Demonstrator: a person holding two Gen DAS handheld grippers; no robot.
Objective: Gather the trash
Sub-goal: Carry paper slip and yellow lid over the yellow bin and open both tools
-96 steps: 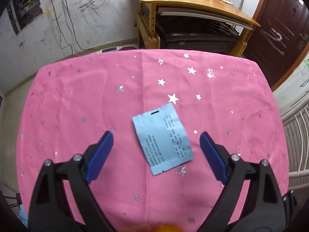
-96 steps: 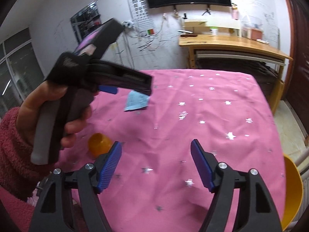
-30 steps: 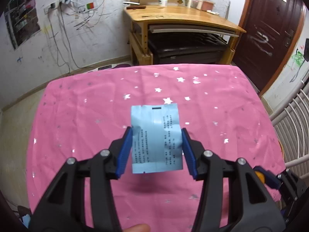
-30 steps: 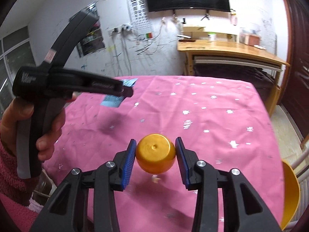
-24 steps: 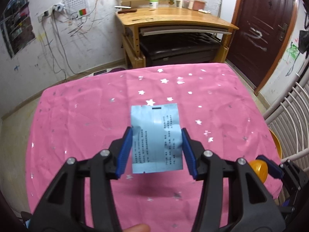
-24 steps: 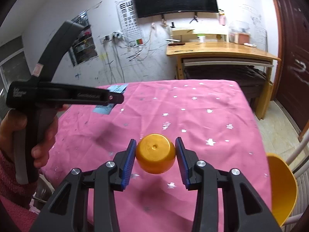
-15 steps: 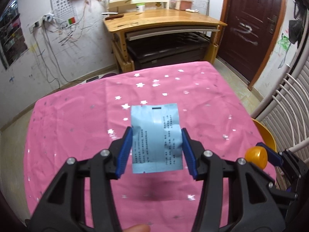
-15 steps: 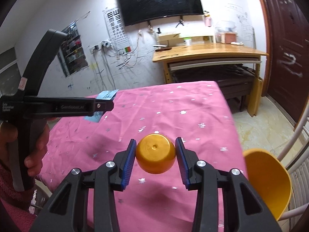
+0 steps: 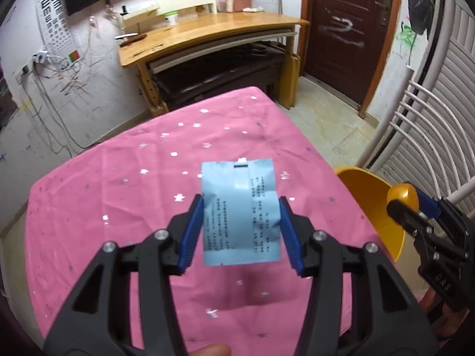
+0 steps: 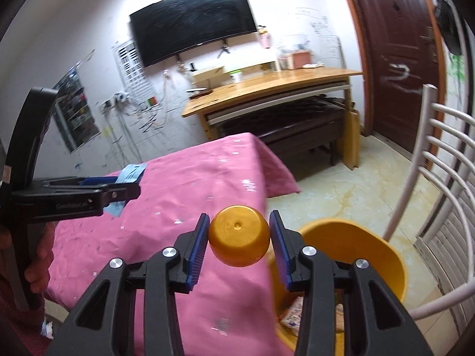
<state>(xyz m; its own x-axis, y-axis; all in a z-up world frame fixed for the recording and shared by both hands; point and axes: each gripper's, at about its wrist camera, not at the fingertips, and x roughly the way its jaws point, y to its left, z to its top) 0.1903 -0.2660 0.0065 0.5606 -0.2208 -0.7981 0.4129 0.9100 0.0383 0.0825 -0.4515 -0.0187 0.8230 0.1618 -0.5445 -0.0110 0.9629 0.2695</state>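
My left gripper point(image 9: 240, 234) is shut on a light blue paper packet point(image 9: 240, 213) with black print and holds it above the pink star-patterned tablecloth point(image 9: 118, 195). My right gripper point(image 10: 239, 249) is shut on a round orange cap point(image 10: 239, 238) and holds it over the table's right edge, beside a yellow trash bin point(image 10: 371, 252) with wrappers inside. The bin point(image 9: 365, 190) also shows in the left wrist view, with the right gripper point(image 9: 412, 204) and cap point(image 9: 402, 195) above it. The left gripper point(image 10: 118, 191) with the packet point(image 10: 130, 175) shows at left in the right wrist view.
A white slatted chair point(image 10: 439, 160) stands right of the bin. A wooden desk point(image 9: 207, 38) with a dark bench under it stands behind the table. A brown door point(image 9: 347, 29) is at the far right. A TV point(image 10: 193, 20) hangs on the wall.
Both grippers closed on their objects, lifted them off the cloth and swung right. The right gripper with the cap now sits at the bin; the packet follows toward the table's right side.
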